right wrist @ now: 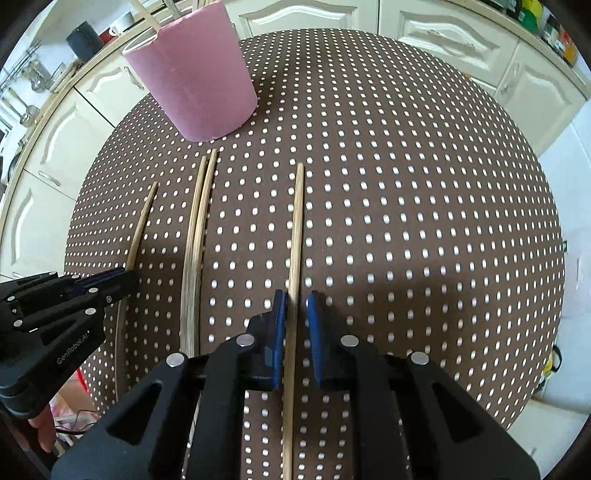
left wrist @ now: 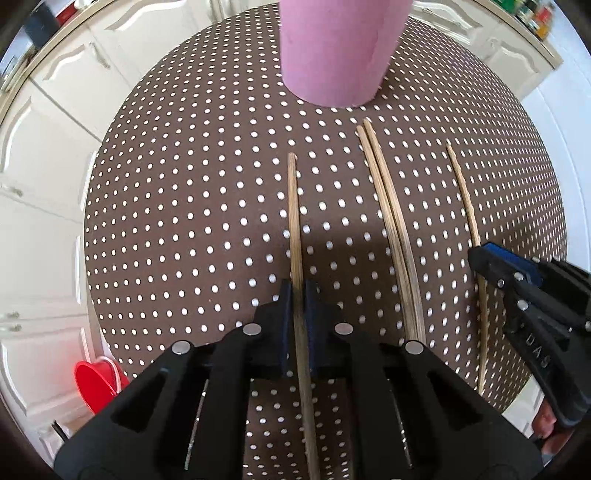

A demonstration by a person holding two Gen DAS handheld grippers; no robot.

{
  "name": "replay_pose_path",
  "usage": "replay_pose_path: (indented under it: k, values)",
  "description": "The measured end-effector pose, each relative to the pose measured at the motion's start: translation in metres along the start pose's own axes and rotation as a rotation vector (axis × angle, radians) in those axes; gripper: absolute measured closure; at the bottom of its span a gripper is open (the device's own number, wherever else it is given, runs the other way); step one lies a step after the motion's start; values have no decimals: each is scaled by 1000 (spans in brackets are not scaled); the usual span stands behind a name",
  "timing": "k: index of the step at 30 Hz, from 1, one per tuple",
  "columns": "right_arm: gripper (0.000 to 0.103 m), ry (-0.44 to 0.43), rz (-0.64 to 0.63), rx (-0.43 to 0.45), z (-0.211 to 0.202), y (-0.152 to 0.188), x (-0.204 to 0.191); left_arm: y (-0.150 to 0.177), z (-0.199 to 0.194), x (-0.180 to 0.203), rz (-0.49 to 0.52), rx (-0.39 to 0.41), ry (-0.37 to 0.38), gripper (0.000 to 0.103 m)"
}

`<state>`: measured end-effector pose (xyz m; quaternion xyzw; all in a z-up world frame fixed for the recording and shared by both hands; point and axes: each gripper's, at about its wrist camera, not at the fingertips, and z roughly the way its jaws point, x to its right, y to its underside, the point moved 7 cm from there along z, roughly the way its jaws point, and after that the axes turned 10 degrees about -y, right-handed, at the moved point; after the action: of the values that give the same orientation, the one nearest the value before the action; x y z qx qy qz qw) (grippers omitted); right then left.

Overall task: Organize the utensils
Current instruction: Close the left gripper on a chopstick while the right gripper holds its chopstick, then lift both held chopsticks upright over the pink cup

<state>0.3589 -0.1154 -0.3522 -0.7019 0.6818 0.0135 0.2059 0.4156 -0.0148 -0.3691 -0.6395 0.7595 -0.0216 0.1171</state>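
Several bamboo chopsticks lie lengthwise on a round brown polka-dot table [left wrist: 184,206]. A pink cup [left wrist: 336,51] stands at the far side; it also shows in the right wrist view [right wrist: 199,77] with sticks poking out of its top. My left gripper [left wrist: 298,291] is shut on the leftmost chopstick [left wrist: 293,206]. A pair of chopsticks [left wrist: 384,206] lies between the grippers. My right gripper [right wrist: 295,302] straddles the rightmost chopstick [right wrist: 297,221], its jaws narrowly apart with small gaps on both sides. Each gripper shows in the other's view: the right one [left wrist: 480,258] and the left one [right wrist: 125,280].
White kitchen cabinets [right wrist: 424,26] surround the table. A red container [left wrist: 96,384] sits low at the left beyond the table edge. The table's right half [right wrist: 424,221] holds only the cloth. A counter with bottles [right wrist: 546,26] runs at the far right.
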Motion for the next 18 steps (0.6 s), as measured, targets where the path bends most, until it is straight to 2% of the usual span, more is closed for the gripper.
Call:
replay_pose_path:
  k: [3, 4, 6, 9, 18]
  values:
    - [95, 0, 11, 8, 2, -6, -3, -10, 4, -1, -47, -11, 13, 93]
    - [98, 2, 14, 8, 2, -7, -2, -6, 6, -7, -62, -7, 20, 94]
    - [98, -22, 43, 10, 1, -5, 2, -8, 6, -18, -89, 0, 34, 96]
    - [99, -46, 92, 22, -3, -7, 9, -5, 5, -33, -87, 9, 14, 96]
    - [99, -73, 92, 122, -35, -27, 15, -12, -14, -53, -97, 78, -16, 96]
